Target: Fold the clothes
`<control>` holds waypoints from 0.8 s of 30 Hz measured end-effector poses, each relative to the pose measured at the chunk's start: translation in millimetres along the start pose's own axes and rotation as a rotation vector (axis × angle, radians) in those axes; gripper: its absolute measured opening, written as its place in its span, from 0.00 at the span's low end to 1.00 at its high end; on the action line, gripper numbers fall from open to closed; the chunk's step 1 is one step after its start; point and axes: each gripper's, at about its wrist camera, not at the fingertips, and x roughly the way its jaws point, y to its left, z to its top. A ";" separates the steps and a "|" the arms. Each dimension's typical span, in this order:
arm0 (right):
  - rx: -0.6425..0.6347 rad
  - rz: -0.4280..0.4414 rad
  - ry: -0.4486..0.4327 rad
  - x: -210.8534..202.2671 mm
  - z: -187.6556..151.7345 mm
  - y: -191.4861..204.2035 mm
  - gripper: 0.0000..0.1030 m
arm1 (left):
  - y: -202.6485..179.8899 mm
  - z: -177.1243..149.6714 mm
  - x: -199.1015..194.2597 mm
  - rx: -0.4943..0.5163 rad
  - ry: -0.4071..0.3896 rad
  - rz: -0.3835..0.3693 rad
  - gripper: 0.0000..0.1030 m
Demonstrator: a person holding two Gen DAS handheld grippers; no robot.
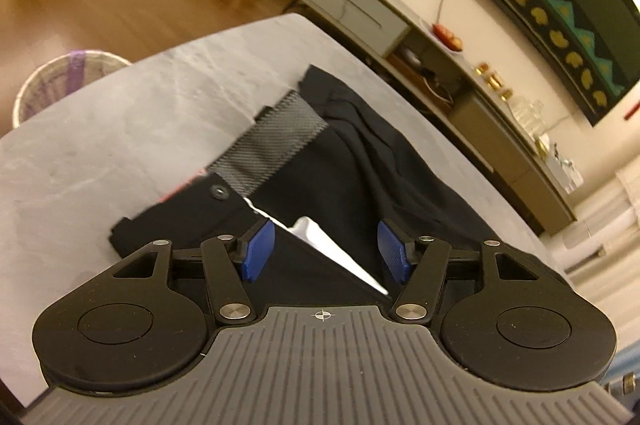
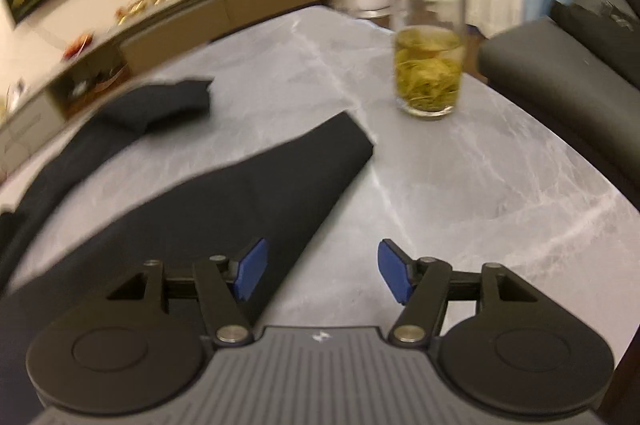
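Left wrist view looks down on the black trousers [image 1: 320, 177], which lie on the grey marbled worktop [image 1: 120, 113] with the grey elastic waistband [image 1: 276, 141] and a snap button showing, and a white lining or label peeking out near the jaws. The left hand-held gripper [image 1: 326, 251] stands about half open over the waist end; dark cloth lies between its blue pads [image 1: 258, 249], but the pads do not press on it, so it holds nothing. In the right wrist view the trouser legs [image 2: 224, 193] stretch away across the worktop, one ending in a clean hem, another bunched further off. The right hand-held gripper [image 2: 322, 271] is fairly wide open and empty, its left pad over the cloth edge, its right pad over bare stone. A lidded glass tea bottle [image 2: 430, 37] stands well apart from the hem. By my reading, a fold is being set up with neither side gripped. The next move calls for each gripper to close on an edge, waist and leg, then carry one over the other without dragging toward the bottle.
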 end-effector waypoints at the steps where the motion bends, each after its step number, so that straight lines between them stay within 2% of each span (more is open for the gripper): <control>1: -0.030 0.010 0.007 3.0 -1.4 4.6 0.57 | 1.9 -0.5 -0.2 0.000 0.003 -0.006 0.48; 3: -0.093 0.032 0.044 13.3 -2.9 20.1 0.52 | 2.1 -1.8 -0.1 0.003 0.005 -0.010 0.49; 5: -0.168 0.047 0.080 23.5 -4.3 39.8 0.21 | 4.1 -2.7 -1.2 0.006 0.007 -0.008 0.49; 6: -0.214 0.054 0.049 19.6 -4.0 52.5 0.05 | 6.0 -2.8 -1.9 0.003 0.004 -0.001 0.49; 8: -0.271 0.146 -0.145 -11.6 -0.9 73.3 0.05 | 11.9 -2.2 -3.5 -0.008 -0.001 0.015 0.49; 10: -0.262 0.325 -0.327 -45.4 1.8 80.3 0.08 | 18.3 -0.7 -4.0 -0.019 0.000 0.024 0.49; 11: -0.252 0.319 -0.326 -44.8 2.4 82.2 0.17 | 20.3 -0.3 -3.9 -0.021 0.002 0.027 0.49; 12: -0.239 0.306 -0.310 -41.6 2.9 83.0 0.40 | 22.3 0.1 -3.8 -0.023 0.005 0.030 0.49; 13: -0.217 0.270 -0.248 -30.1 2.9 80.2 0.49 | 22.8 -0.2 -3.1 -0.023 0.009 0.031 0.49; 14: -0.196 0.235 -0.195 -20.4 2.8 77.0 0.48 | 22.9 -0.7 -2.2 -0.021 0.013 0.031 0.49; 17: -0.150 0.146 -0.120 -7.7 1.1 63.8 0.47 | 21.2 -2.1 -2.7 -0.006 0.021 0.022 0.49; 19: -0.116 0.133 -0.076 -2.5 -1.0 56.0 0.47 | 21.2 -3.4 -5.2 0.002 0.016 0.023 0.50; 24: -0.171 0.123 -0.007 6.9 -11.3 61.0 0.52 | 24.4 -3.0 -5.2 -0.014 0.014 0.039 0.51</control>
